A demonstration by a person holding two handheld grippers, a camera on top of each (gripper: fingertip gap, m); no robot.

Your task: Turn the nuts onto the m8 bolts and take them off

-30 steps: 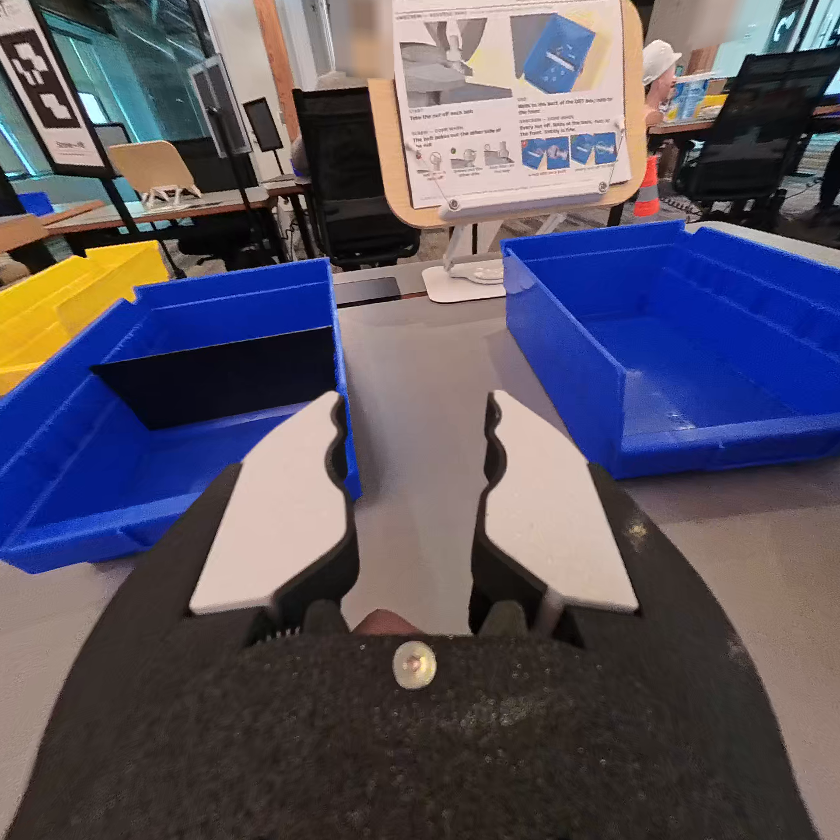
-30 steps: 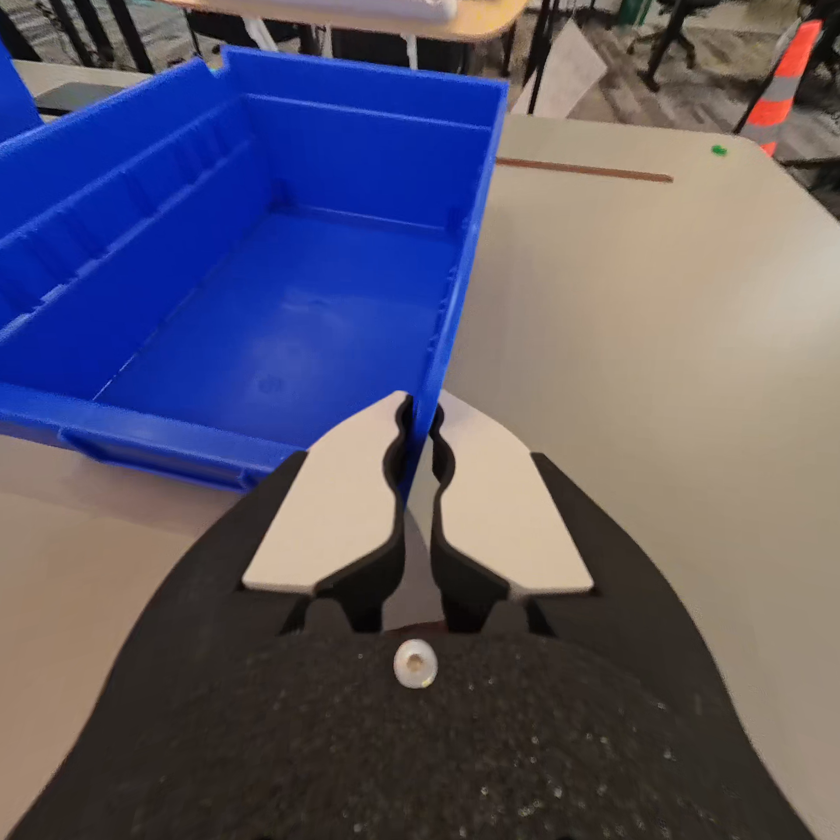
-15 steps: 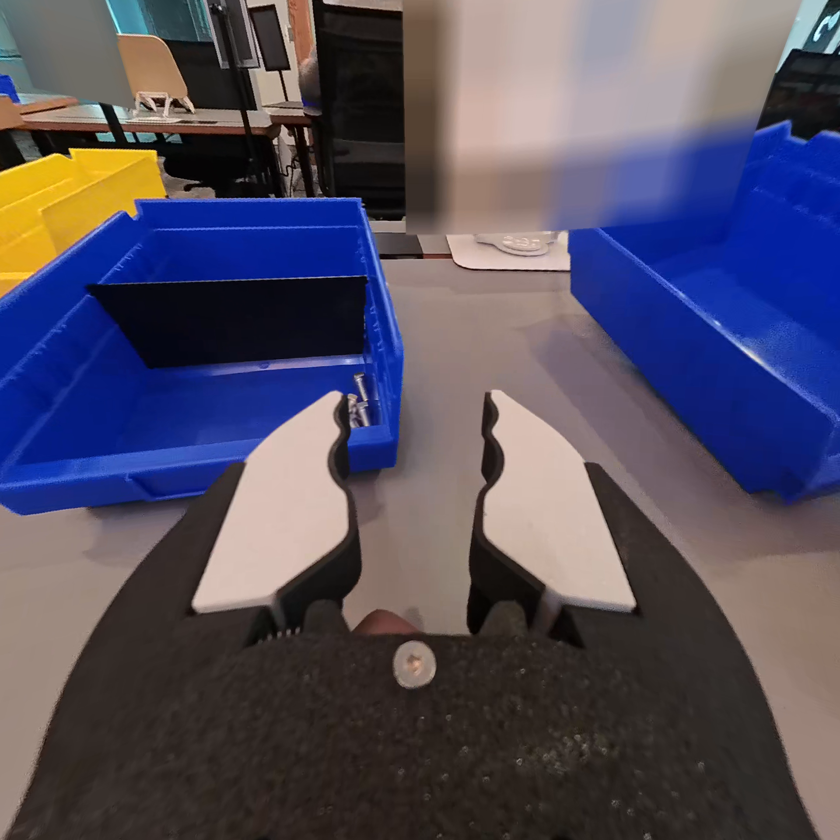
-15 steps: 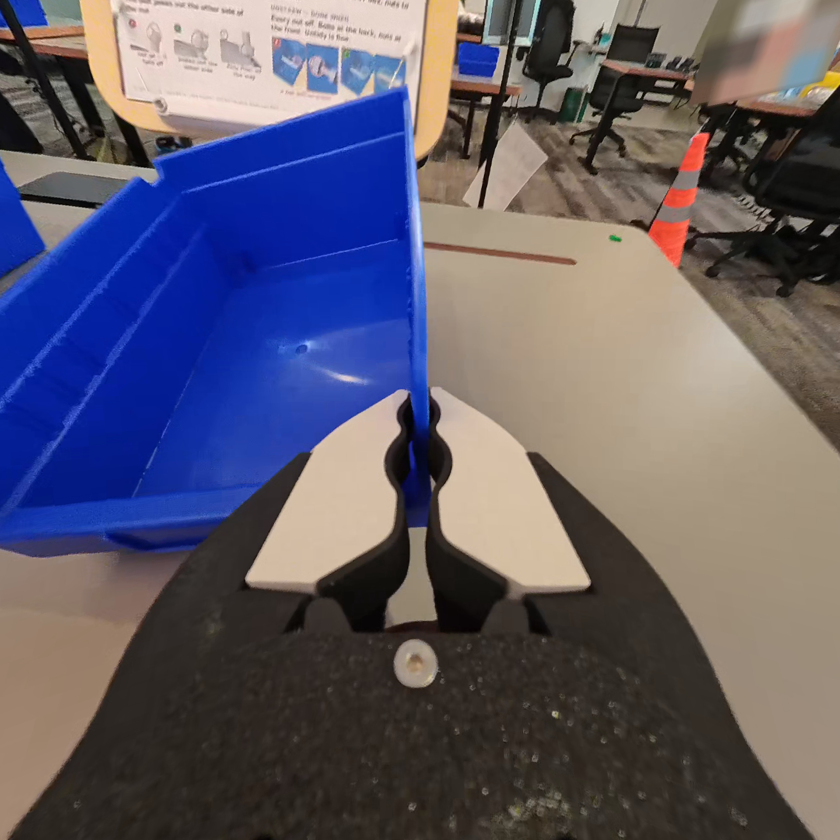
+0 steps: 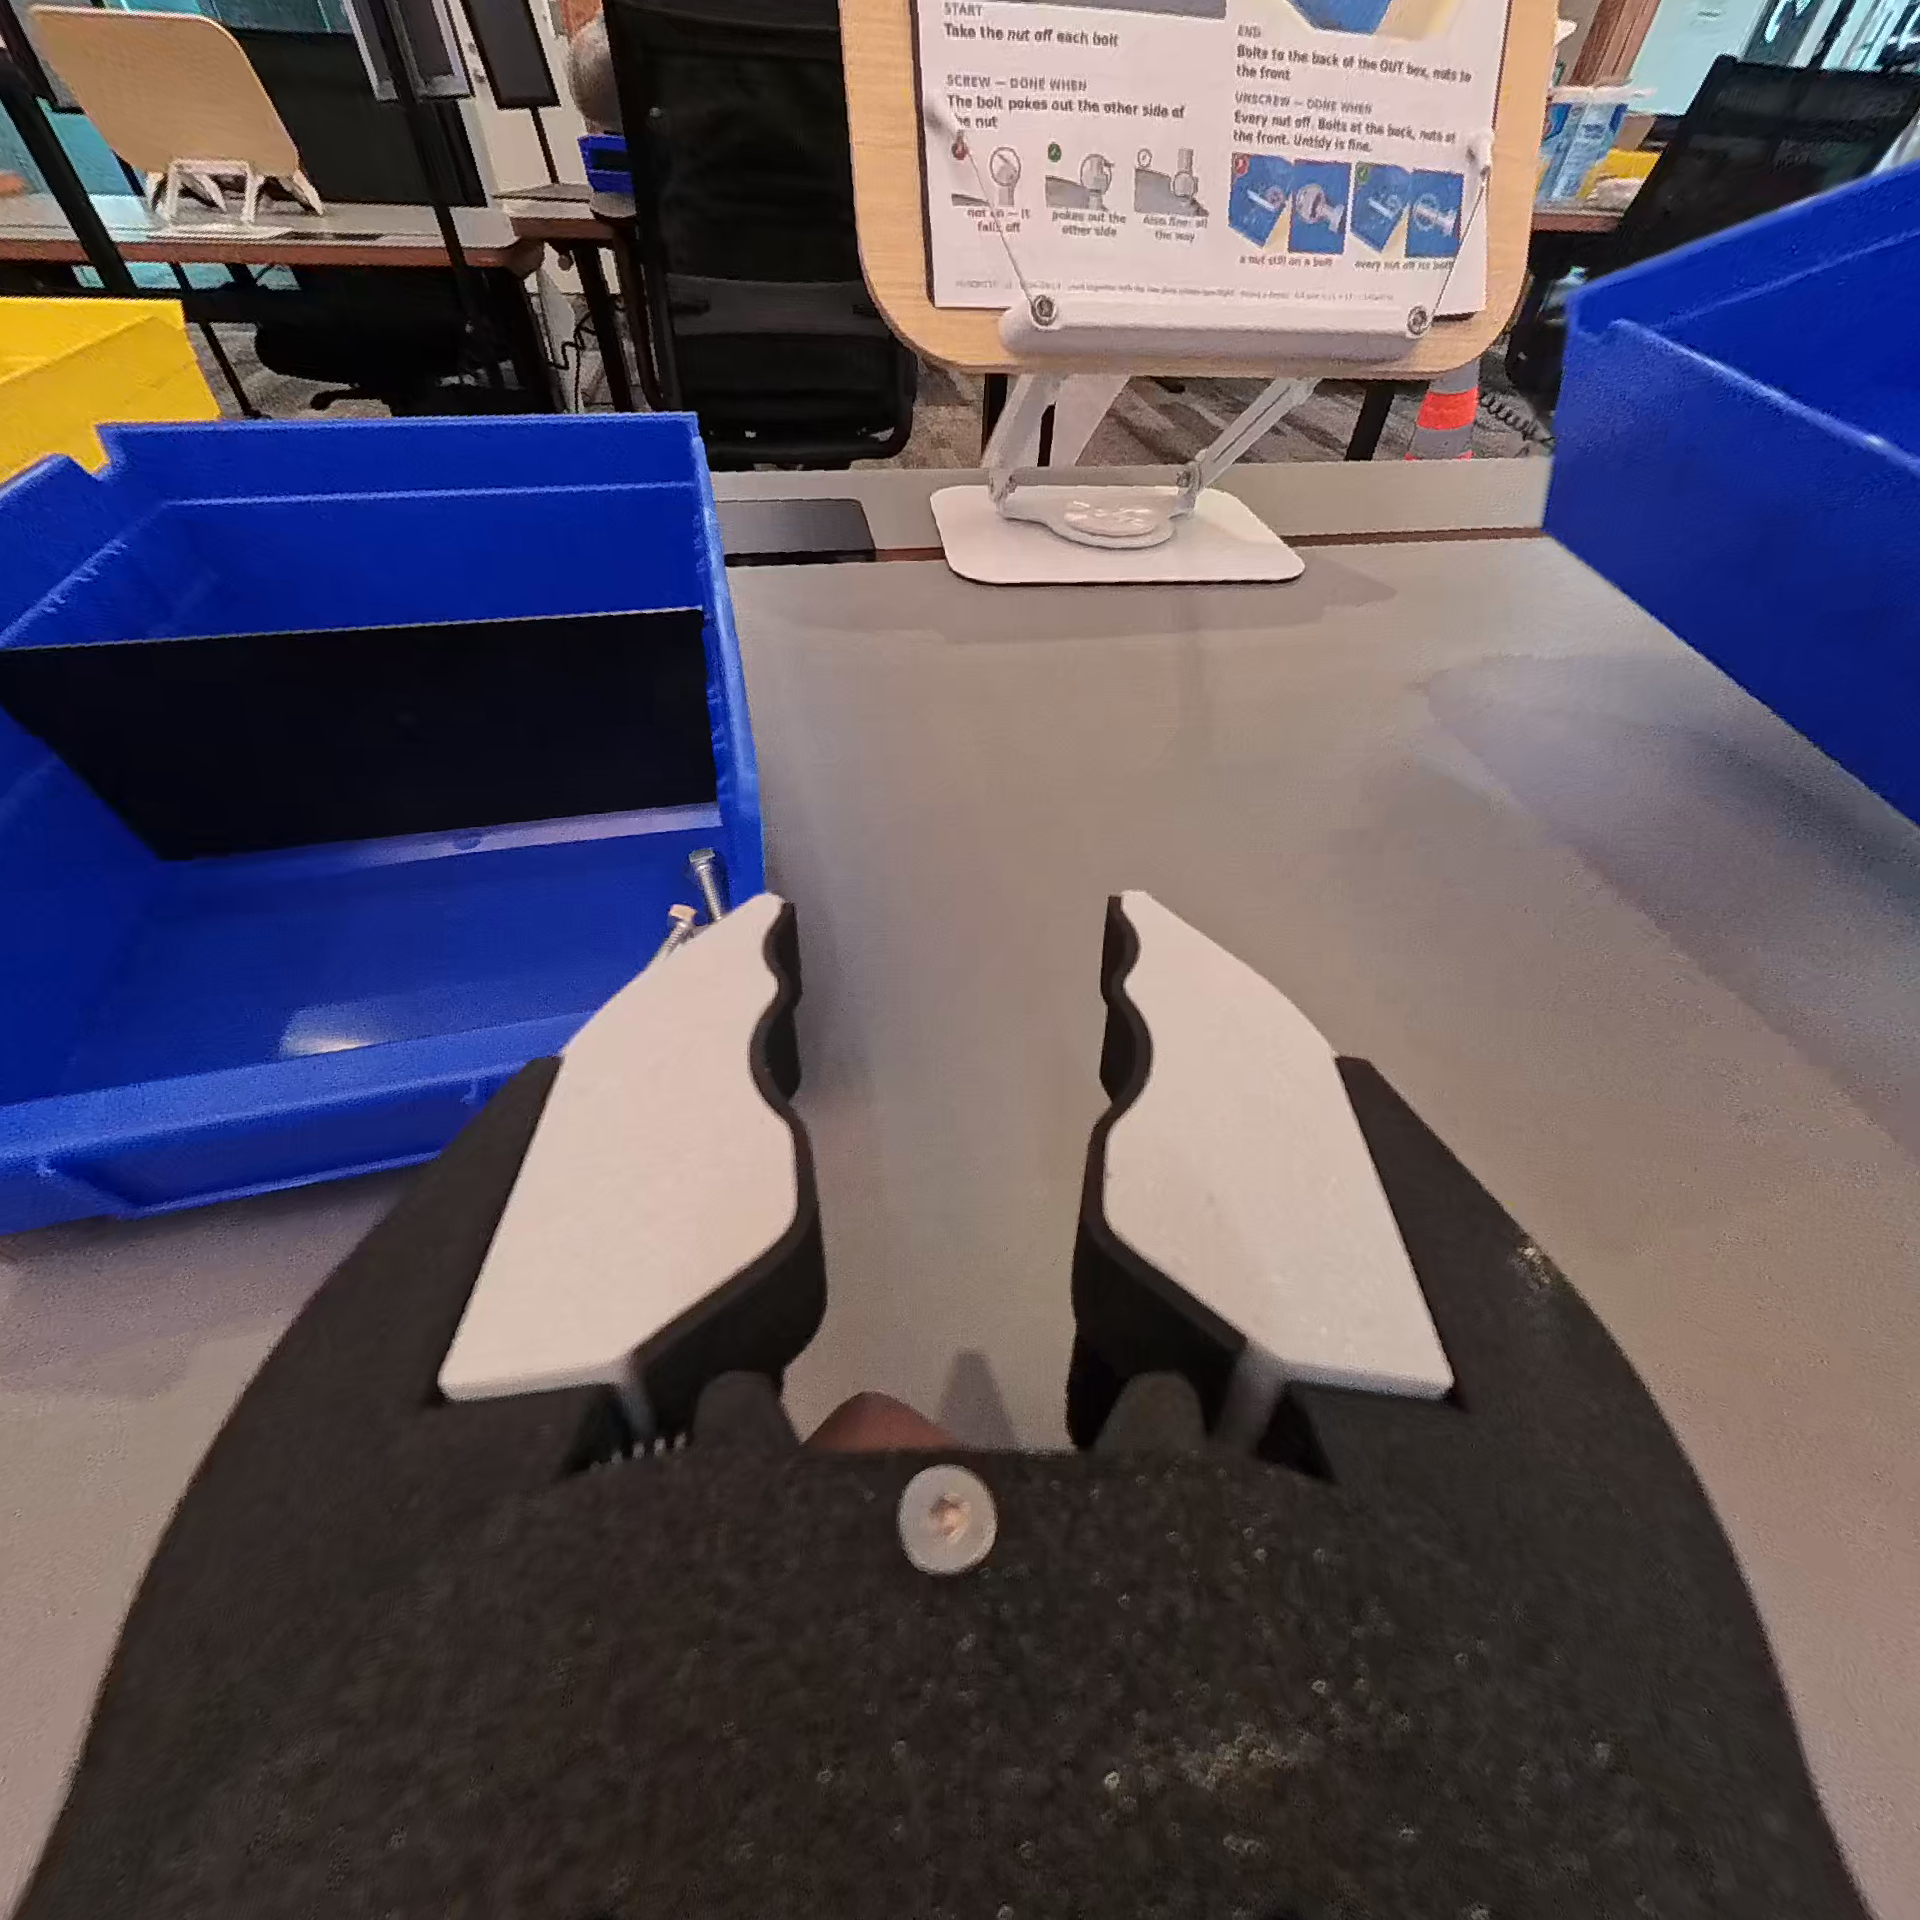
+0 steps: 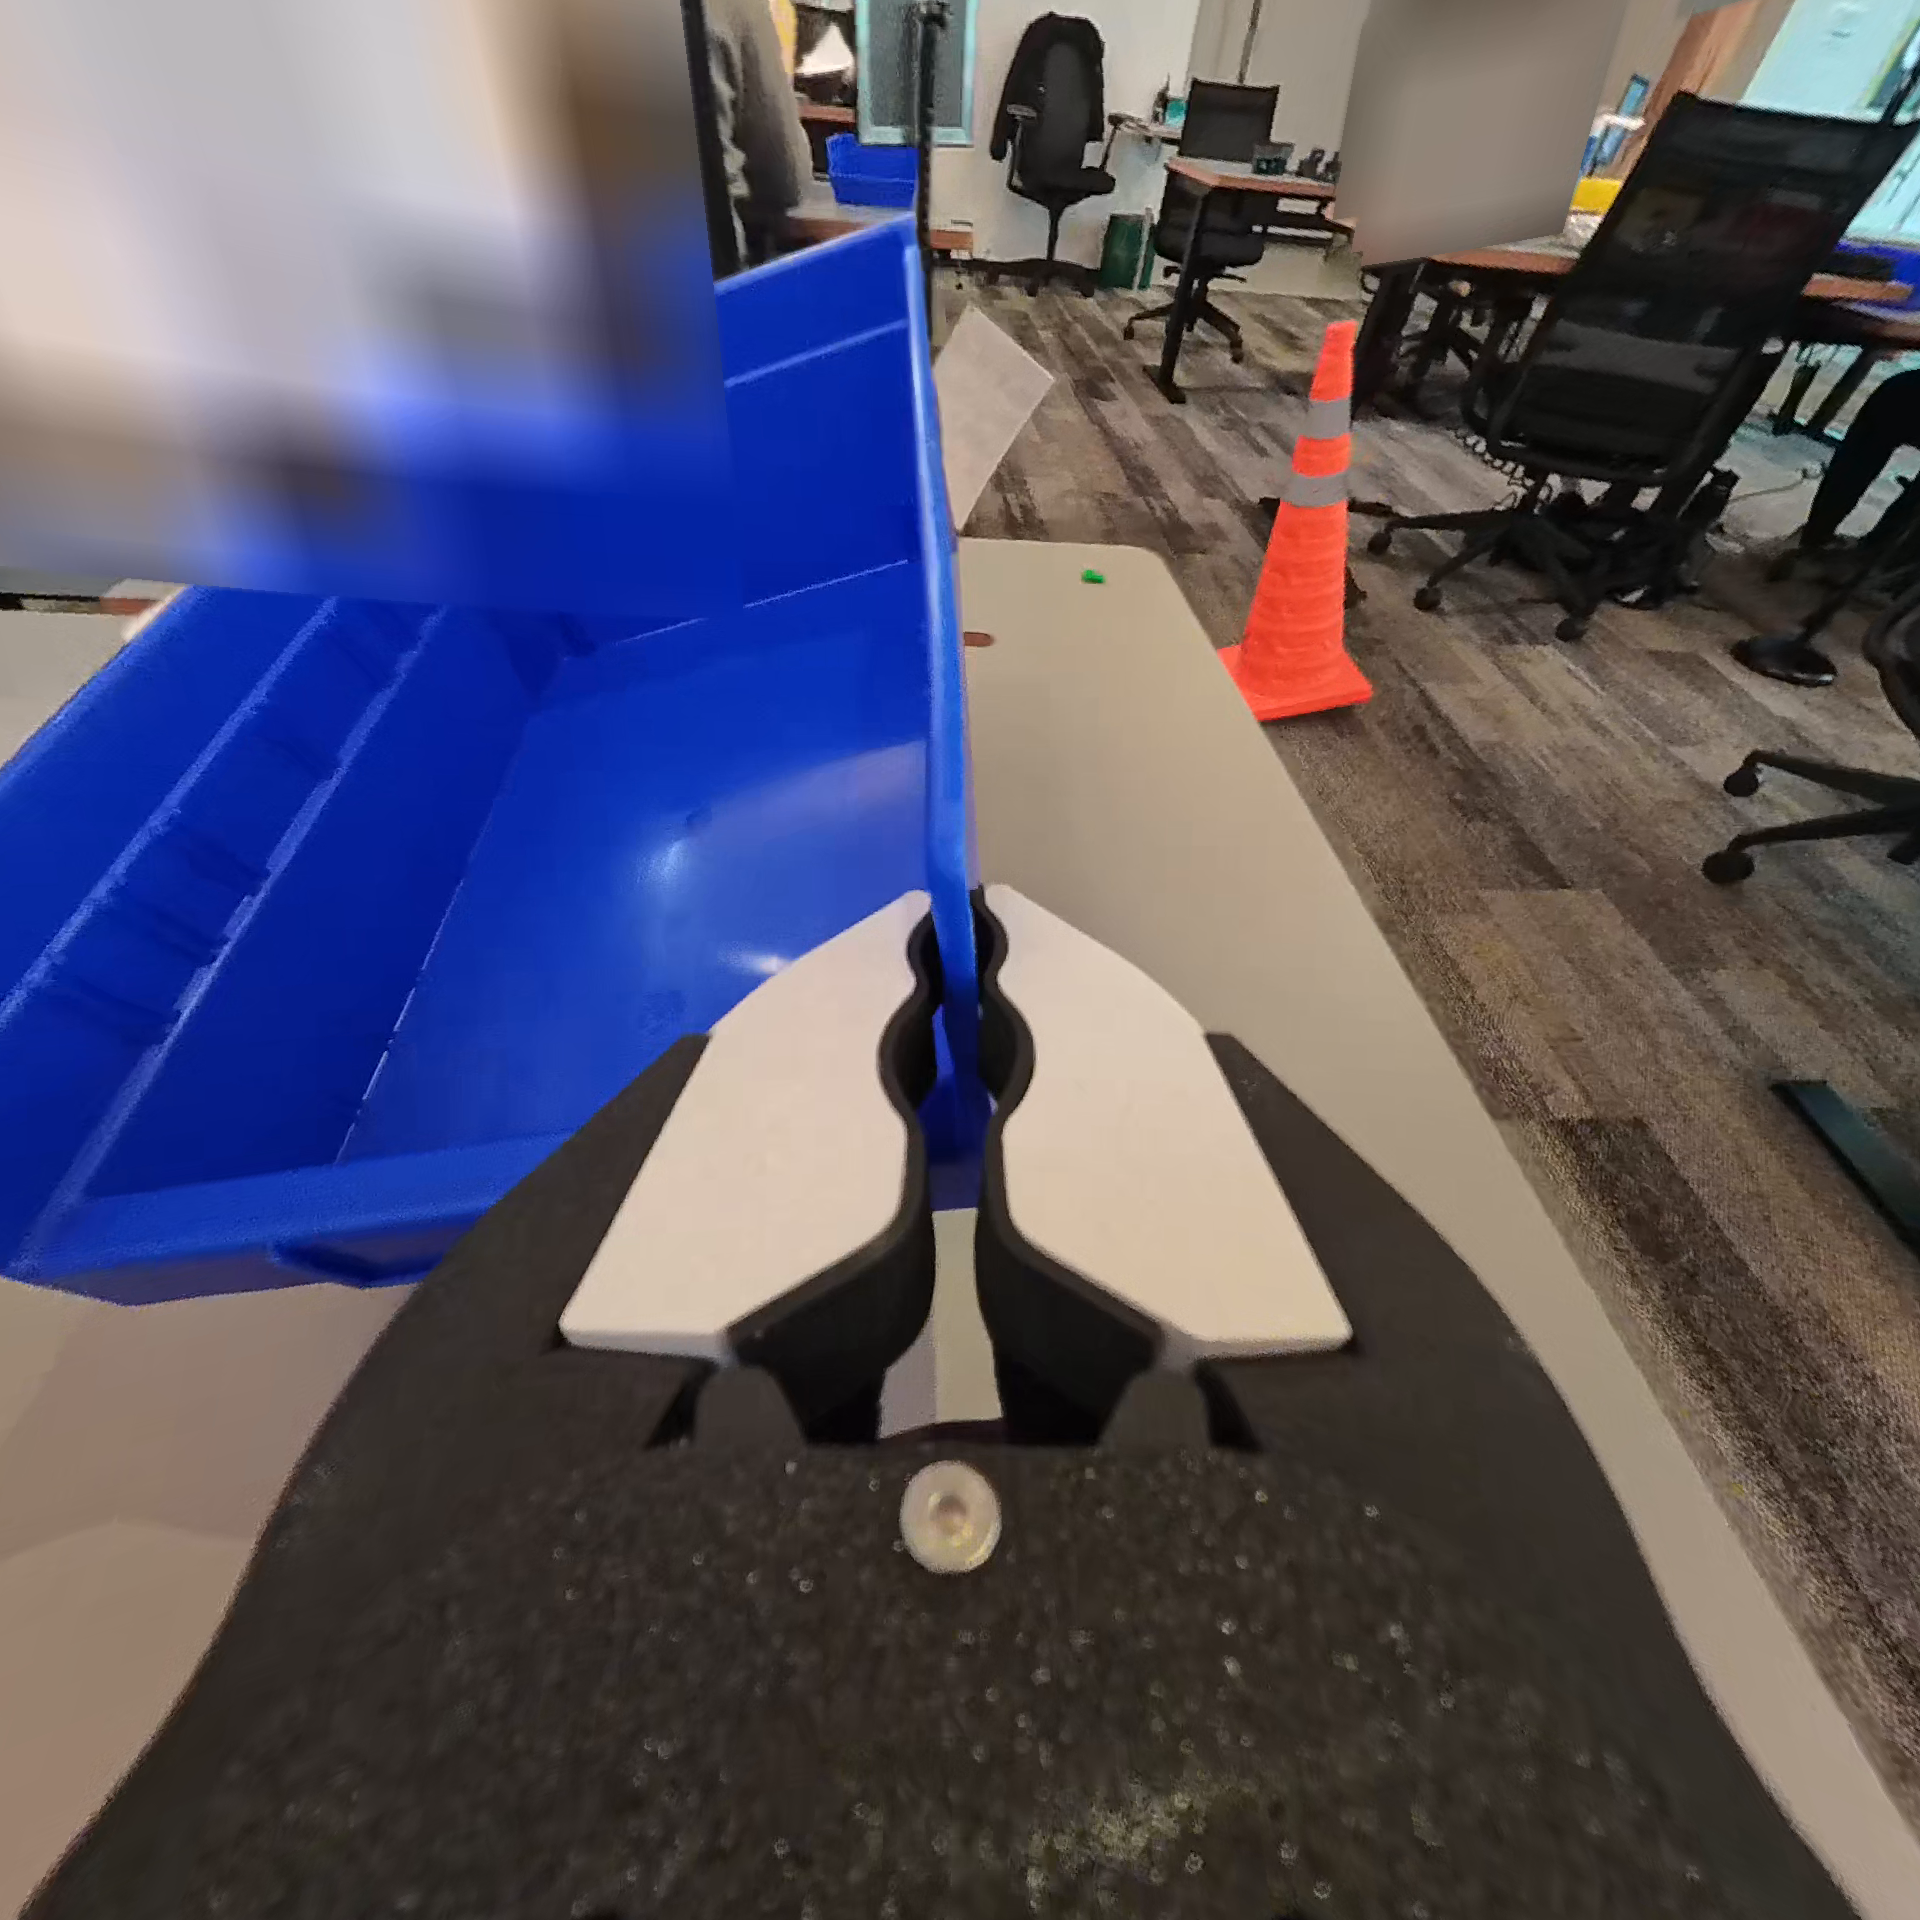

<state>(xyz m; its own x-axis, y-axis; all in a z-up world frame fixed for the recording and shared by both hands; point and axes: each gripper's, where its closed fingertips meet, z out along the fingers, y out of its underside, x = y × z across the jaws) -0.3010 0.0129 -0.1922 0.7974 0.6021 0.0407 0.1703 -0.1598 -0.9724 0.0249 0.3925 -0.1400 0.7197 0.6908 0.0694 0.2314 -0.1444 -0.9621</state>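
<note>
Right wrist view: right gripper (image 6: 954,940) clamps the blue bin (image 6: 623,883) wall.
Left gripper (image 5: 948,935) spread wide; bolts (image 5: 694,904) at ten o'clock; printed instruction sheet (image 5: 1195,156) at twelve.

Orange cone (image 6: 1304,540) on the floor, yellow bin (image 5: 88,374), instruction board (image 5: 1195,187) on a white stand

I see print on one thing only: a white instruction sheet (image 5: 1205,145) clipped to a wooden board on a white stand (image 5: 1117,520) behind the table; headings, short lines, small captioned pictures; legible from my left view; right view shows no readable text; bins unmarked
</note>
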